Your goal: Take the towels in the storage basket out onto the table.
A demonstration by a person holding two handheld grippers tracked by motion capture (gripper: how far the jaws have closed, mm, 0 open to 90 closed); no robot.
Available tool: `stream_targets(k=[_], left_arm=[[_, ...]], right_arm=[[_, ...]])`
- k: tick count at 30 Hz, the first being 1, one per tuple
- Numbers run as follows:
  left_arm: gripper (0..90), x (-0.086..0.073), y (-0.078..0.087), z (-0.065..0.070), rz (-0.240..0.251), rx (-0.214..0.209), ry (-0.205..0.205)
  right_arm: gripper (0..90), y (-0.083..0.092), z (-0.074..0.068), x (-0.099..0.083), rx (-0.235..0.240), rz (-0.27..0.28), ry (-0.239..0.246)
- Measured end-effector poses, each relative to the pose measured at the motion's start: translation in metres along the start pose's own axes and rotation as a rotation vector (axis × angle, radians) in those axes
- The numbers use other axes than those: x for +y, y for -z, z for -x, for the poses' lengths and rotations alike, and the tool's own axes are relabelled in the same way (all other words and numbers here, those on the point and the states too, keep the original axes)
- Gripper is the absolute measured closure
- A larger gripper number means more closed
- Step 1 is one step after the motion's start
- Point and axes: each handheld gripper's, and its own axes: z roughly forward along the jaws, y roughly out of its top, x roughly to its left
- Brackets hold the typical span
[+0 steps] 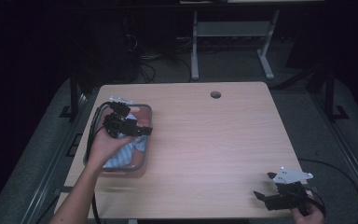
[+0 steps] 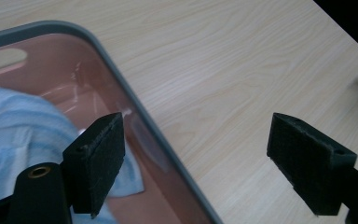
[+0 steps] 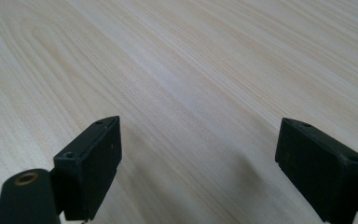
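Both grippers empty, fingers spread wide — the left gripper (image 1: 137, 130) straddles the rim of the pink bin (image 2: 168, 154) holding the blue cloth (image 2: 14, 135), and closing here could pinch plastic — while the right gripper (image 1: 265, 186) hovers over bare table (image 3: 191, 70).

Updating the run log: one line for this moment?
left gripper: open, straddling bin rim | cloth: in bin | right gripper: open, over table

Light-blue striped cloth (image 2: 14, 135) in grey-rimmed pinkish clear bin (image 2: 121, 79); pale wood-grain table (image 1: 214, 140)
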Motion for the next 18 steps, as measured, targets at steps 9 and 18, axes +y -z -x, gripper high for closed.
stream_targets(k=[9,18], left_arm=[[19.0,-0.011,0.011,-0.019,0.004,0.038,0.043],[19.0,-0.025,0.014,-0.041,0.0,0.084,0.111]], right_arm=[[13.8,0.0,-0.001,0.0,0.0,0.001,0.004],[13.9,0.0,-0.001,0.0,-0.001,0.001,0.004]])
